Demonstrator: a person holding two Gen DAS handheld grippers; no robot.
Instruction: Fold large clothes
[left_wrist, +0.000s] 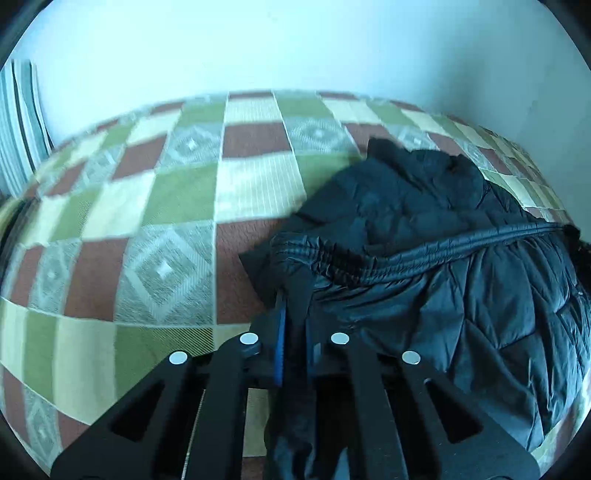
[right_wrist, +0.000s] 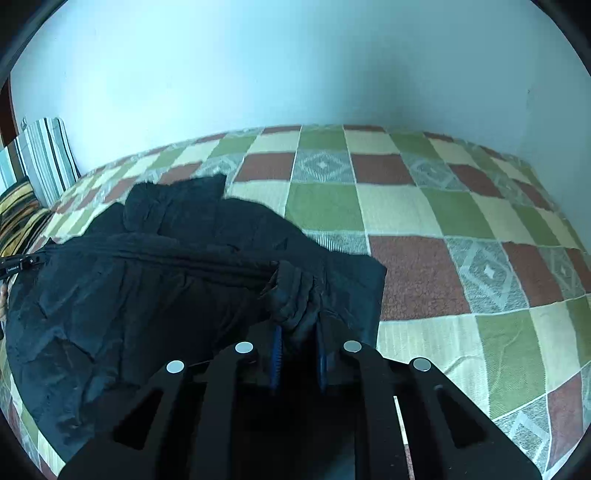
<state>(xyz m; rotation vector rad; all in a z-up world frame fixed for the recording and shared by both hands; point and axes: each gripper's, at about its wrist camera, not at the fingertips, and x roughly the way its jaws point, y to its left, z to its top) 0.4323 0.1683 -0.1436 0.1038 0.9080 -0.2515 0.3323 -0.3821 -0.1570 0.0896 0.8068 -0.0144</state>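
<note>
My left tool (left_wrist: 291, 295) and right tool (right_wrist: 297, 325) each pinched the black jacket's (left_wrist: 424, 258) hem, jaws nearly closed. The jacket lay bunched on the bed (right_wrist: 406, 221), one fold underway, most folding left, I judged.

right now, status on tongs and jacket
Left tongs shut on jacket hem. Right tongs shut on hem too. Jacket bunched on bed. Nothing blocking.

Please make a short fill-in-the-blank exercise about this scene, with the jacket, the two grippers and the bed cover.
1. The left hand-held gripper is shut on the hem of the ____ quilted jacket.
2. The right hand-held gripper is ____ on the same jacket.
3. The jacket lies on a ____ bed cover.
4. A ____ cushion leans against the wall.

Missing words: black; shut; checkered; striped
</note>
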